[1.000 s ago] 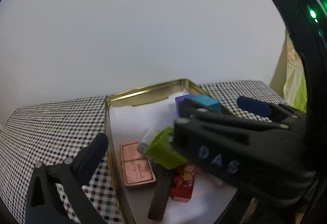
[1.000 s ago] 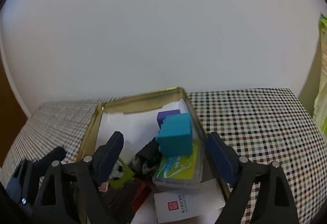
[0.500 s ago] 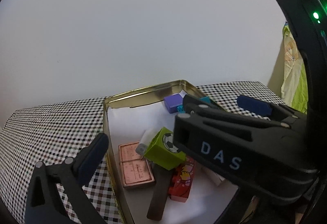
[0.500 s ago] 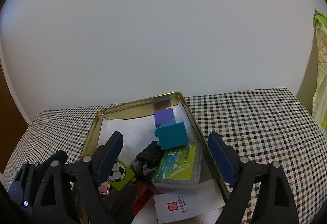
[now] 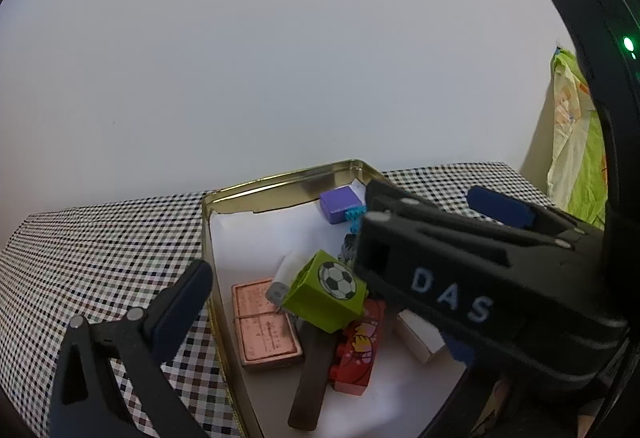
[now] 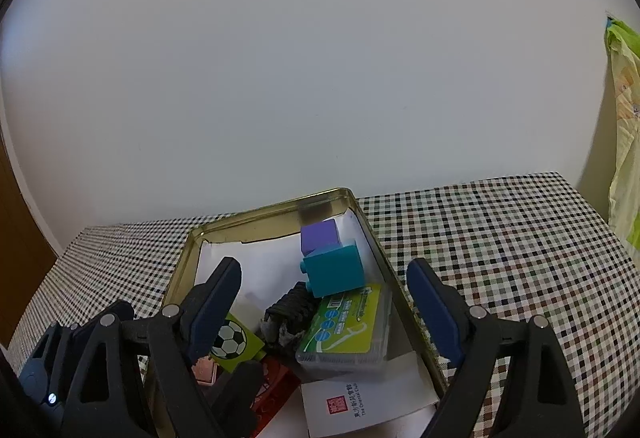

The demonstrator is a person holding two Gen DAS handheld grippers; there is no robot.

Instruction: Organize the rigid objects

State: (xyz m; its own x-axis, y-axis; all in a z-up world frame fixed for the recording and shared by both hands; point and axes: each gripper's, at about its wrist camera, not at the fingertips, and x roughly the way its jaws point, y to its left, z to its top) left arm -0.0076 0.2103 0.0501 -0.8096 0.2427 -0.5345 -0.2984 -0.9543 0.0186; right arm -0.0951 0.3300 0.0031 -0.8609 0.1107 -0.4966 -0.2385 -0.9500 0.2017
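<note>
A gold tin (image 6: pixel 260 214) (image 5: pixel 280 182) on the chequered cloth holds the objects. A teal block (image 6: pixel 334 270) leans on a clear case with a green label (image 6: pixel 344 326), and a purple block (image 6: pixel 320 236) (image 5: pixel 340 204) sits behind it. A green football block (image 5: pixel 324 296) (image 6: pixel 232 340) rests on a red brick (image 5: pixel 358 350), a brown bar (image 5: pixel 312 370) and a copper plaque (image 5: pixel 264 322). My right gripper (image 6: pixel 324 298) hangs open over the tin, touching nothing. My left gripper (image 5: pixel 324 310) is open; one finger is outside the left wall, and the other is mostly hidden behind the right gripper.
A white card with a red stamp (image 6: pixel 360 402) lies at the tin's near end beside a black ribbed object (image 6: pixel 292 308). Chequered tablecloth (image 6: pixel 500 238) spreads to both sides. A yellow-green bag (image 6: pixel 624 118) hangs at the right, and a white wall stands close behind.
The teal block now looks smaller and lower, settled on the clear case. In the left wrist view the green block has turned its football face up. Both grippers' jaws stand as wide as before.
</note>
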